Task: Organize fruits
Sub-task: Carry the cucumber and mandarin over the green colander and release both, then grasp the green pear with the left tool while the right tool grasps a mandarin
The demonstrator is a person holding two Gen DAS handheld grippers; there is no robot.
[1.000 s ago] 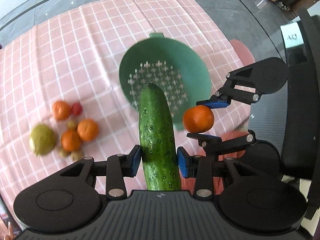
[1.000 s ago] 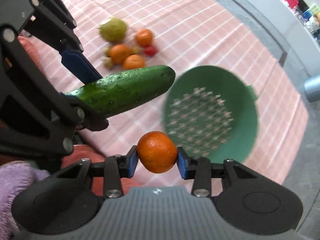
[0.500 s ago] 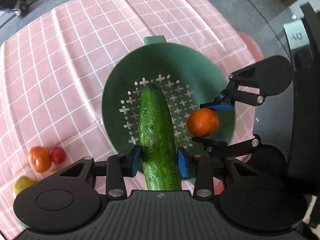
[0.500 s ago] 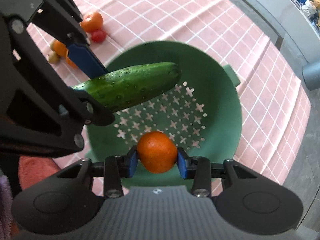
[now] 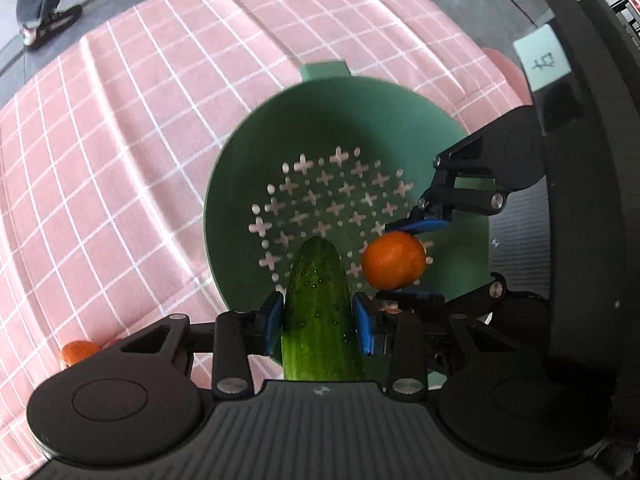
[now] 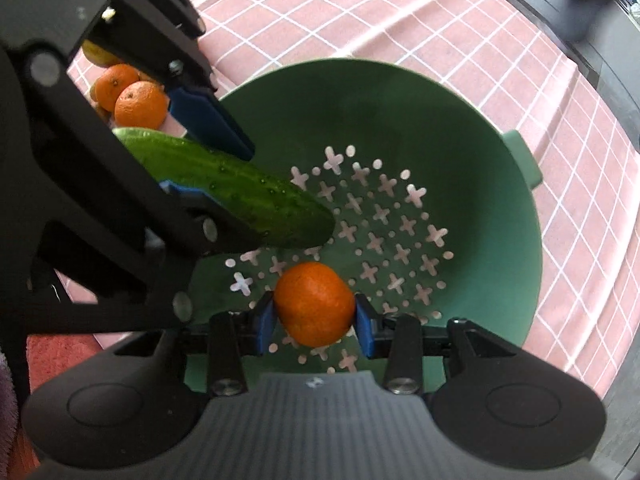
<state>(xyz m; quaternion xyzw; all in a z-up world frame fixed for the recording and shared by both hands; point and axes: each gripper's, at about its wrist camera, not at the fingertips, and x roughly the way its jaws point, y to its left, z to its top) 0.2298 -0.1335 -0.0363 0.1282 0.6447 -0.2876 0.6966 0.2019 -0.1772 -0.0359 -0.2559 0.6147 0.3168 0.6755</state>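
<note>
A green colander point(image 5: 360, 120) with cross-shaped holes sits on the pink checked cloth. My left gripper point(image 5: 316, 320) is shut on a dark green cucumber point(image 5: 316, 300), whose tip points down into the bowl near its near wall. Just to its right, my right gripper point(image 5: 400, 260) is shut on an orange point(image 5: 394, 259) above the perforated bottom. In the right wrist view the orange point(image 6: 312, 304) sits between the blue pads of the right gripper point(image 6: 315, 316), low inside the colander point(image 6: 460, 128). The cucumber point(image 6: 240, 192) slants in from the left, held by the left gripper point(image 6: 208, 164).
Two more oranges point(image 6: 140, 104) and a yellowish fruit point(image 6: 96, 52) lie on the cloth point(image 5: 120, 160) left of the colander. One orange point(image 5: 78, 352) peeks out beside my left gripper. A person's leg and shoe point(image 5: 48, 20) stand beyond the table's far edge.
Both grippers have come down and over the colander, which now fills the middle of both views. The loose fruit pile has slid off to the edge. Both grips are unchanged.
</note>
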